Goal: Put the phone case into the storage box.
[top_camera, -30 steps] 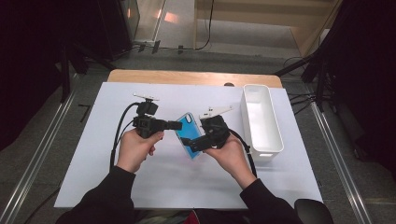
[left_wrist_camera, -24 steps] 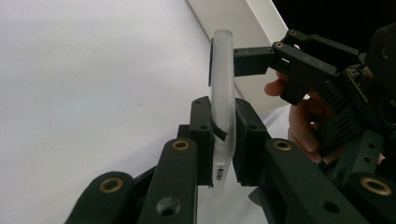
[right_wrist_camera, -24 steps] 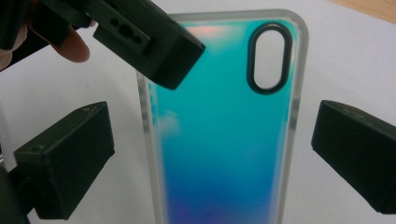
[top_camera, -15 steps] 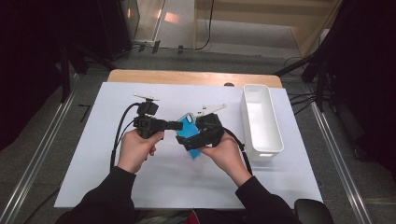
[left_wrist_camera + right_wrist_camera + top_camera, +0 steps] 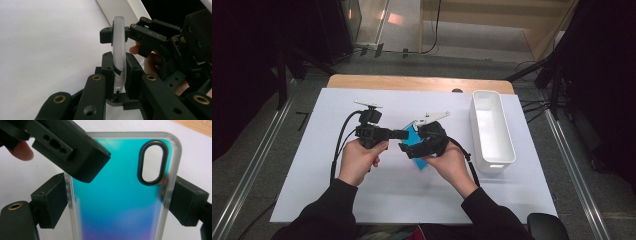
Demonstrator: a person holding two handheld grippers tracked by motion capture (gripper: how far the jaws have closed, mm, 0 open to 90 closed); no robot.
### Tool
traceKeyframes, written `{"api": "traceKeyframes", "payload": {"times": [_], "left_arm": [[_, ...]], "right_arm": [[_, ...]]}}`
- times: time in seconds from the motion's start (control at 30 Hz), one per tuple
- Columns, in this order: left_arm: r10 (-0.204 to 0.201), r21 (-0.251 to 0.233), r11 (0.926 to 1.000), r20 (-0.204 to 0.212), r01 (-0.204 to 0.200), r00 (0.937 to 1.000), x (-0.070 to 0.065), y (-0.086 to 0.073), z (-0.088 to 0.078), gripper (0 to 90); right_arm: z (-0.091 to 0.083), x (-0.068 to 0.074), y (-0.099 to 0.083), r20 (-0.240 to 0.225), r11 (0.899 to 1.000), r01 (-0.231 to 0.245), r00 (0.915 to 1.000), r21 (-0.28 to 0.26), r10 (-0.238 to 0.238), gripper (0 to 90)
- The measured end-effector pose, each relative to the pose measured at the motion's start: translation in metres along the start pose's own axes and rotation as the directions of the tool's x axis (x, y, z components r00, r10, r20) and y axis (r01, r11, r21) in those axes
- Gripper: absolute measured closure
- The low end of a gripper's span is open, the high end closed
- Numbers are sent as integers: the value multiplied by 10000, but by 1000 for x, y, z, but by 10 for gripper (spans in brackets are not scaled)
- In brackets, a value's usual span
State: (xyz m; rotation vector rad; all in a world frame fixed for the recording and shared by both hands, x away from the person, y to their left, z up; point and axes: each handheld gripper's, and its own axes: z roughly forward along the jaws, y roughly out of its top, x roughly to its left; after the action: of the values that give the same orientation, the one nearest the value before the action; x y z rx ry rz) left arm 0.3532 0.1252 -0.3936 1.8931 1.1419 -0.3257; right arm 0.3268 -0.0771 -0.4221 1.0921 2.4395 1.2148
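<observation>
While I've got both grippers up over the middle of the white table [image 5: 327,200], the thing between them is a phone case [image 5: 117,202], clear-rimmed with a blue-to-teal back and a black oval camera cutout near its top corner. It's off the table surface, hanging between my two hands.

My left gripper [image 5: 117,75] is clamped on it: in the left gripper view the case stands edge-on between my two black pads, both pressing its flat faces, so that's a proper pinch across the thin way. In the high view that same left gripper [image 5: 399,134] pokes in from the left side, level with the table.

My right gripper [image 5: 117,195] sits across the wide way of the case, one pad on each long edge. Its jaws have just been closing in, and in the right gripper view both pads look to be touching the clear rim, so I'd call that a grip on the case too, just a wide one. From above, the right gripper [image 5: 412,149] comes at it from the right, with my hand [image 5: 447,160] under it.

Further out, a white bin [image 5: 492,160] stands lengthwise near the right edge, well apart from the case
</observation>
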Motion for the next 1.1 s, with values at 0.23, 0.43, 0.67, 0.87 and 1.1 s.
{"api": "traceKeyframes", "payload": {"times": [0.23, 0.43, 0.67, 0.87, 1.1], "left_arm": [[-49, 17, 10000, 14, 49, 10000, 0, 0, 1, 799], [-66, 28, 10000, 49, 66, 10000, -1, 0, 1, 798], [204, 102, 9997, 0, -204, 9998, -3, 0, 0, 793], [368, -25, 9993, -101, -368, 9993, -5, 2, -5, 709], [275, -164, 9995, 39, -275, 9996, -2, 5, -14, 602]], "right_arm": [[-1, -2, 0, -34, 9999, -49, 10000, 98, 49, 147], [-2, -3, 2, -88, 9999, -5, 10000, 164, 7, 153], [-4, -3, 2, -200, 9996, -1, 9998, 288, 7, 155], [-3, -3, 3, -347, 9990, 77, 9994, 449, -62, 155], [-4, -5, 2, -651, 9983, 117, 9978, 567, -80, 155]]}}
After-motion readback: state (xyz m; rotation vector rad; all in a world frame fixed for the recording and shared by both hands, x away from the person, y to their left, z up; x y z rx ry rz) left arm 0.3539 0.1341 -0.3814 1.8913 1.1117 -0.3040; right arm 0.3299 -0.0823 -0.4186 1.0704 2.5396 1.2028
